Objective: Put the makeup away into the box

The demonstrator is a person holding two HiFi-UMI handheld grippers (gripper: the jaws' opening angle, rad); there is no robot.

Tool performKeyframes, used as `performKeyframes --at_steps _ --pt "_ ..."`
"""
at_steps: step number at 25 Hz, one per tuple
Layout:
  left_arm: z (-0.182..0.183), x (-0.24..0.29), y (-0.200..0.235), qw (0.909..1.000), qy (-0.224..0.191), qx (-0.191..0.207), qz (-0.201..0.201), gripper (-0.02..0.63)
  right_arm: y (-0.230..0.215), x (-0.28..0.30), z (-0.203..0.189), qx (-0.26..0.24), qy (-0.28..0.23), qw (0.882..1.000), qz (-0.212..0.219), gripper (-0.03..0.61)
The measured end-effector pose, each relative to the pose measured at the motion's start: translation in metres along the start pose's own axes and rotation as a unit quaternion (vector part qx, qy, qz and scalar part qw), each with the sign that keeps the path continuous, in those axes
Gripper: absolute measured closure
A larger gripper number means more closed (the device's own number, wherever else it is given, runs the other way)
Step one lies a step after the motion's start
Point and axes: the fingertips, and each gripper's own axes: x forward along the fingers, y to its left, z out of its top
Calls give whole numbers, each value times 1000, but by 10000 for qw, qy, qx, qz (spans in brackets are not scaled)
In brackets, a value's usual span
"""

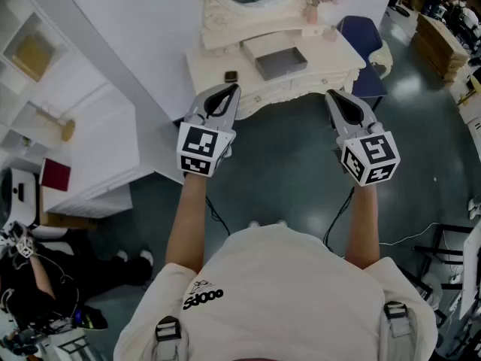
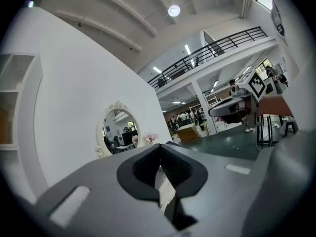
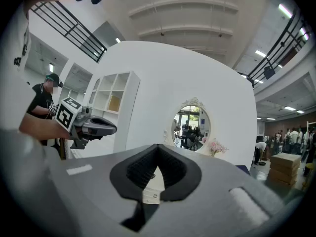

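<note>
we find the left gripper (image 1: pixel 226 95) pressed together, empty; the small dark compact (image 1: pixel 231 76) lies straight ahead of it on the dresser (image 1: pixel 213 64). the grey box (image 1: pixel 282 61) sits further right. the right gripper (image 1: pixel 335 101) is likewise closed, empty and farther from the compact.

We find only one piece of lettering: a small black print (image 1: pixel 203 298) on the white shirt (image 1: pixel 301 292), near its left shoulder, with a tiny emblem just above it. The characters are too small and warped for us to read with any certainty. Ahead of the shirt, the left cube (image 1: pixel 201 147) on the left gripper (image 1: pixel 231 90) and the right cube (image 1: pixel 370 159) on the right gripper (image 1: pixel 331 96) carry black-and-white square code patterns, which are neither letters nor numbers.
</note>
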Motion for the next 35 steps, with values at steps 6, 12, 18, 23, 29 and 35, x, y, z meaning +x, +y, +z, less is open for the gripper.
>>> performKeyframes --at_steps 6,12,18,23,29,35 --pt "-6 13 -8 9999 54 -94 20 597 -19 1 -14 -39 105 9999 -84 577" --pt "-22 23 -23 9994 228 -259 102 596 -38 -2 -27 143 63 9999 47 577" --pt "-41 34 -22 9984 407 -375 146 596 -39 17 -34 -4 85 9996 269 577" --pt "-58 58 -6 9984 469 -304 112 597 -43 48 -43 76 40 9988 482 577" --pt "-86 115 59 9982 444 -374 160 597 -73 123 -55 -37 114 9994 335 578" --pt "-101 194 133 9976 401 -561 102 596 -120 213 -54 -39 357 9990 255 578"
